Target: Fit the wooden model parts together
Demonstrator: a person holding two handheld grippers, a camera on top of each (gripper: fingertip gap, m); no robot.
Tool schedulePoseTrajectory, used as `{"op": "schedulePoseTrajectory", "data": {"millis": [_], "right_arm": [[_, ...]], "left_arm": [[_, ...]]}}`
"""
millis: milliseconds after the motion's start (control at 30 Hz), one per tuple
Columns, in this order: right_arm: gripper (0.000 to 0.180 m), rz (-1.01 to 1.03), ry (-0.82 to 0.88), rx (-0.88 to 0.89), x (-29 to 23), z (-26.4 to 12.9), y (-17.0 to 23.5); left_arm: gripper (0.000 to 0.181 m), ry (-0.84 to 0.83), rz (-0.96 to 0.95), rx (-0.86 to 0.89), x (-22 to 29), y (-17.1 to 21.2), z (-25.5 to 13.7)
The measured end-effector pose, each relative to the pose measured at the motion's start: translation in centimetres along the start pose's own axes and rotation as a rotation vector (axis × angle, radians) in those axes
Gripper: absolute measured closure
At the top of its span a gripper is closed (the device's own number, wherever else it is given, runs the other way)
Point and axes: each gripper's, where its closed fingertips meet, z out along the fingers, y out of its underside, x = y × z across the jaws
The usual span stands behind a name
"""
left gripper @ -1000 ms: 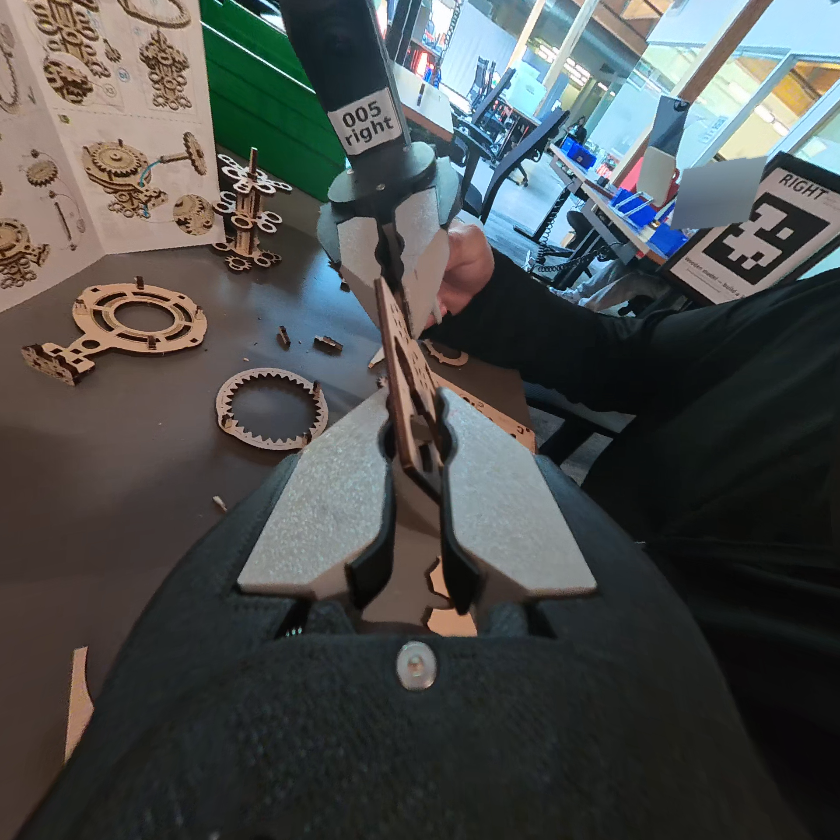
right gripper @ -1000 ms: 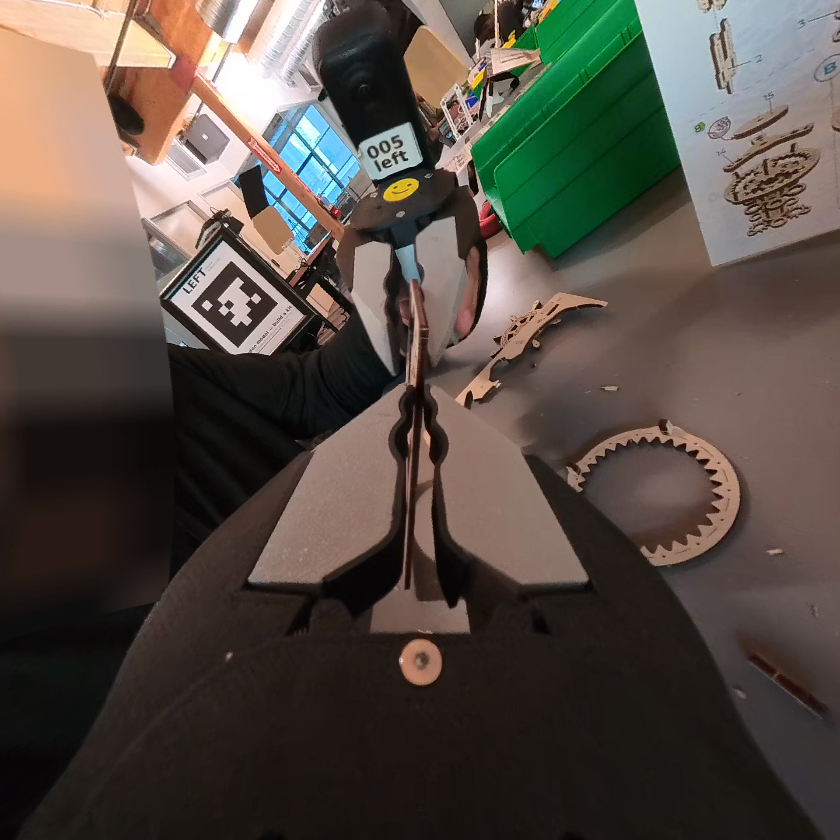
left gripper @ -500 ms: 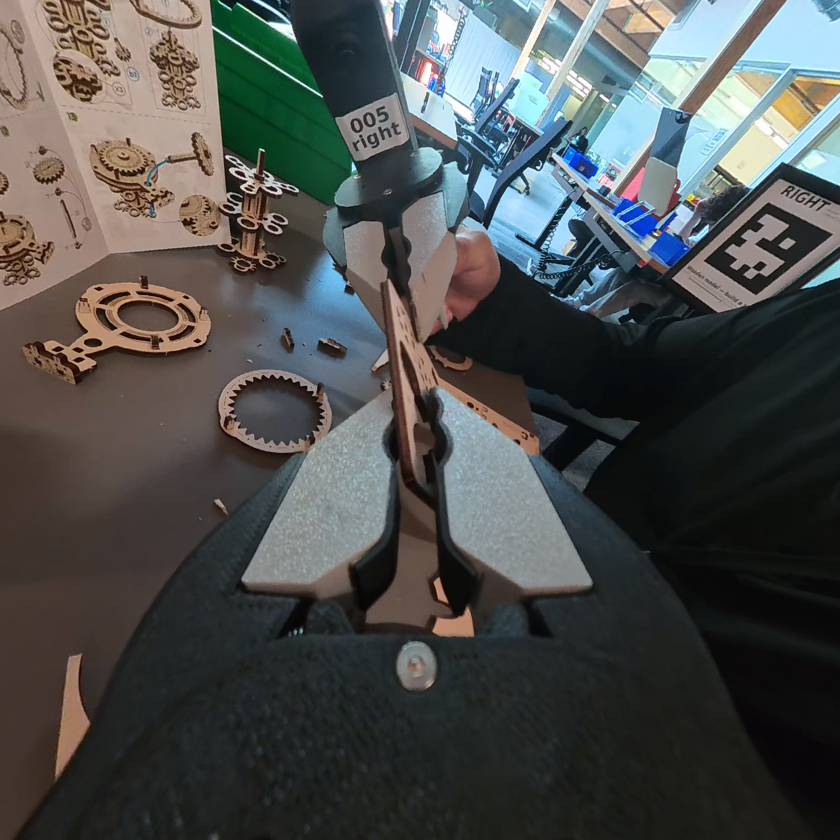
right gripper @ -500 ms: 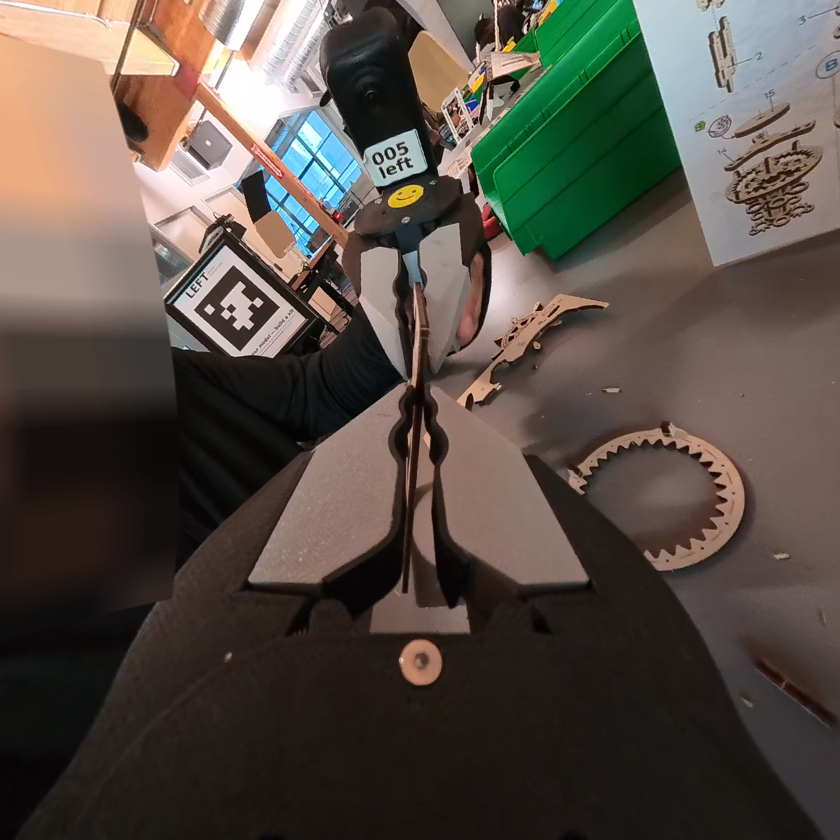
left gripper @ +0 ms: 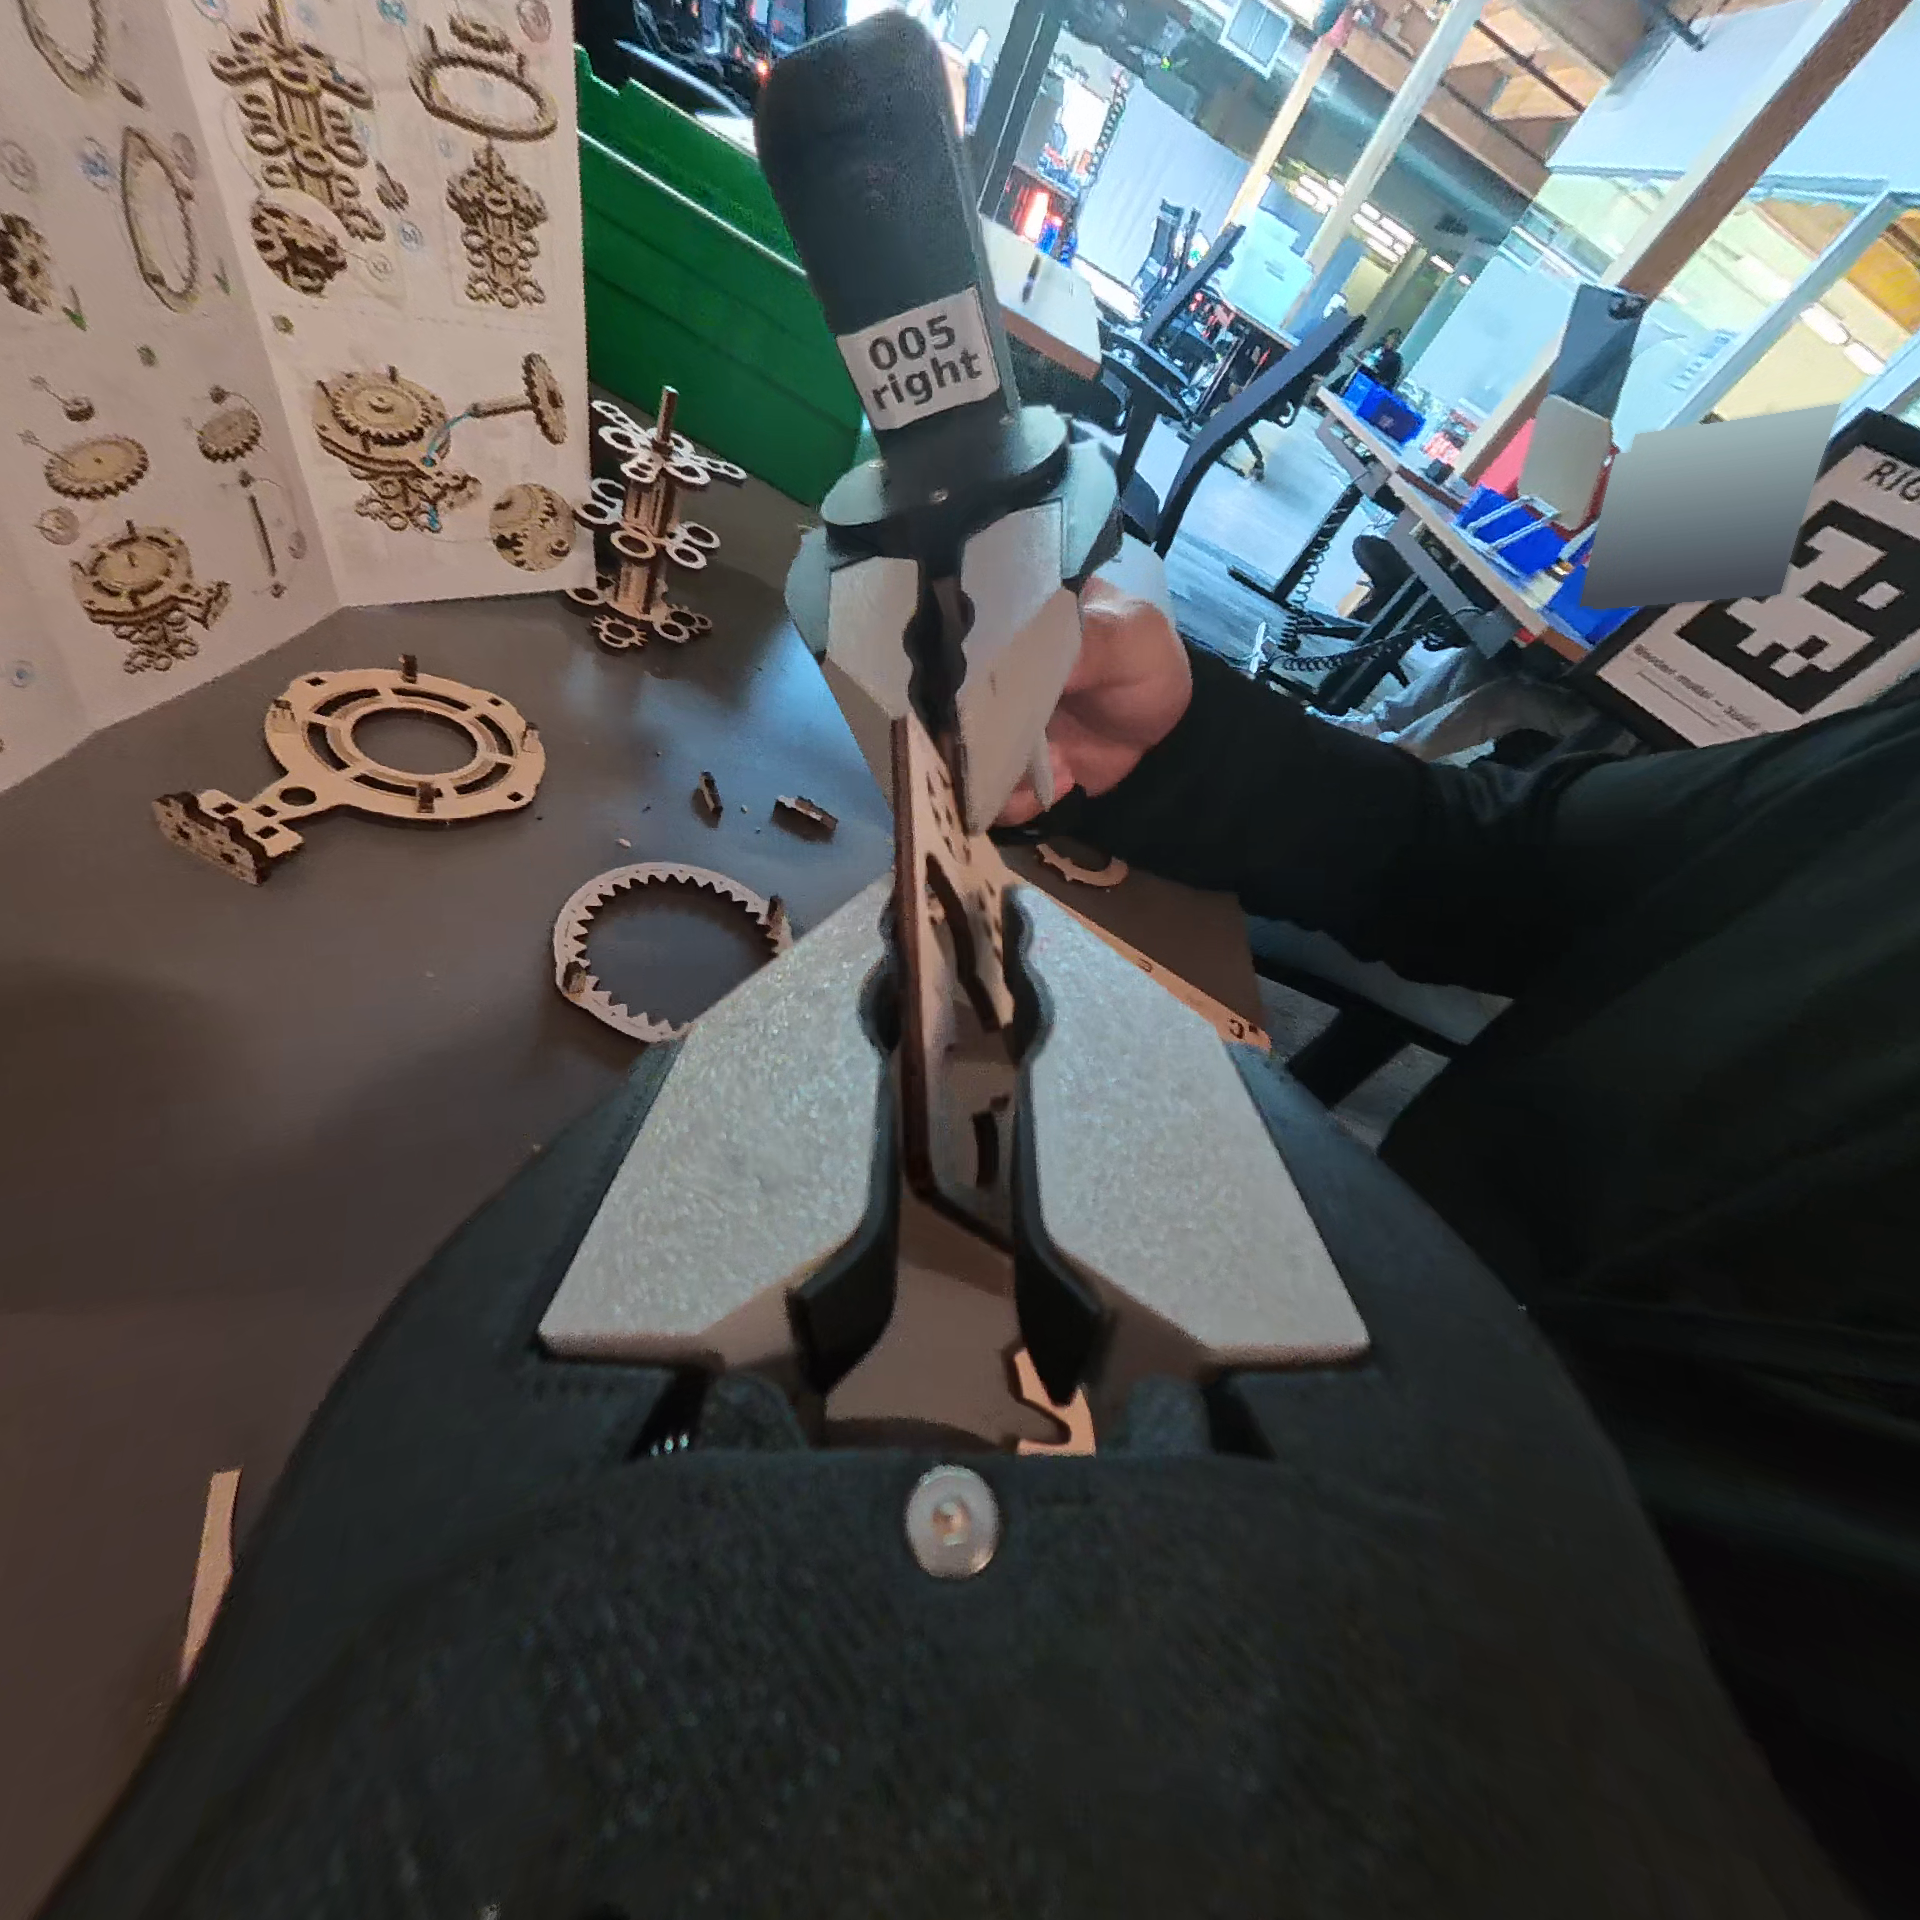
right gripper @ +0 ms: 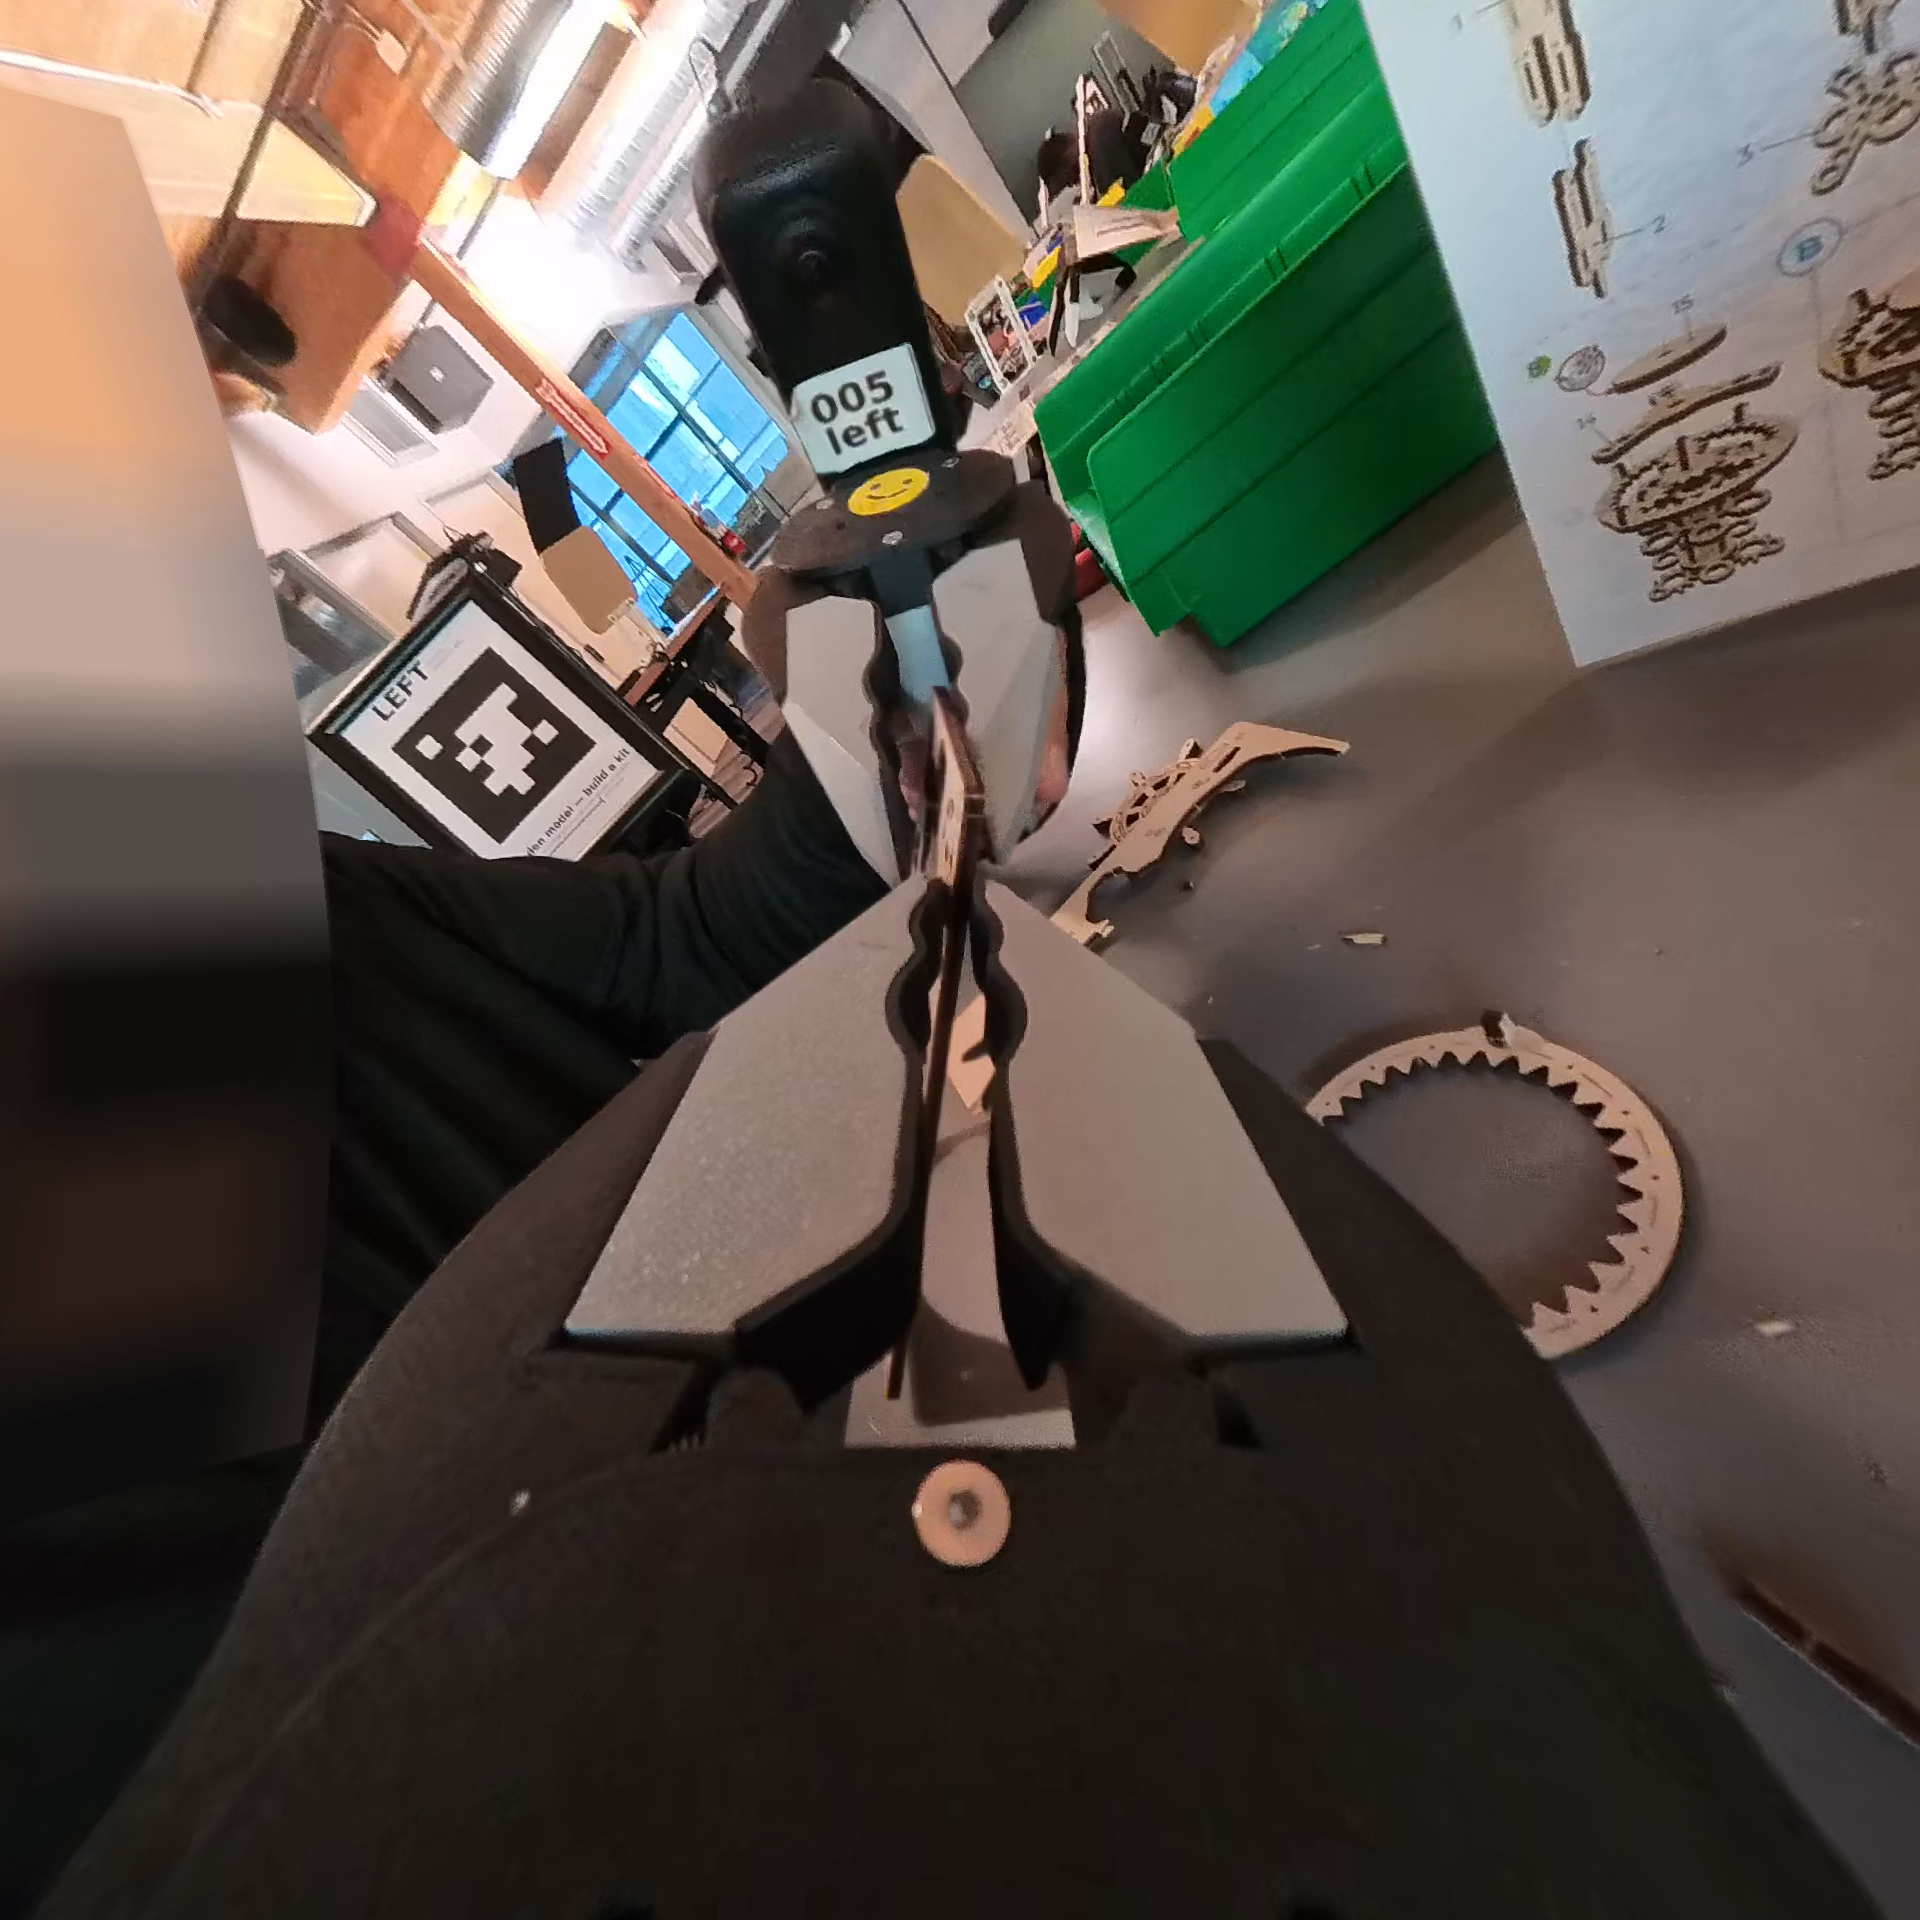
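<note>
A flat wooden plate with cut-outs is held edge-on above the dark table between both grippers. My left gripper is shut on its near end. My right gripper comes down from above and is shut on its far end. In the right wrist view the same plate runs from my right gripper up to the left gripper. A toothed wooden ring lies on the table to the left; it also shows in the right wrist view.
A round wooden frame with a handle, a stacked wooden assembly and small loose bits lie on the table. An instruction sheet and green bins stand behind. A cut-out wooden sheet lies near the table edge. The grippers are tip to tip, or close to it.
Both grippers keep hold of the plate. The plate has twisted a little, so more of its face shows, and the two grippers have shifted slightly relative to each other.
</note>
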Motion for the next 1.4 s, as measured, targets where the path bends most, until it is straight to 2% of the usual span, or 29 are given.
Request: {"op": "schedulePoseTrajectory", "data": {"millis": [233,333,600,767,833,1000,1200,1400], "right_arm": [[0.179,-0.003,-0.024,0.028,-0.4,0.2,-0.4],[0.172,-0.025,0.007,0.036,-0.2,0.2,-0.6],[0.177,-0.123,0.087,0.016,-0.5,0.5,-0.7],[0.177,-0.064,0.096,0.032,-0.4,0.4,-0.8],[0.176,-0.050,0.137,0.023,0.1,0.3,-0.8],[0.172,-0.160,0.332,-0.083,0.7,-0.1,-0.6],[0.174,-0.143,0.376,-0.145,1.2,0.0,-0.6],[0.174,-0.244,0.423,-0.130,1.2,0.4,-1.3]], "left_arm": [[0.175,0.036,-0.037,0.016,0.2,-0.1,-0.1],[0.176,0.034,-0.037,0.019,0.3,-0.2,0.0],[0.179,0.044,-0.063,0.018,0.6,-0.3,0.0],[0.179,0.003,-0.067,0.016,0.3,-0.4,0.2],[0.179,-0.014,-0.087,0.014,-0.1,-0.3,0.4],[0.179,-0.009,-0.119,0.030,-0.3,-0.3,0.7],[0.179,-0.074,-0.113,0.018,-0.6,-0.3,0.6],[0.180,-0.027,-0.126,0.065,-0.6,-0.9,0.1]]}}
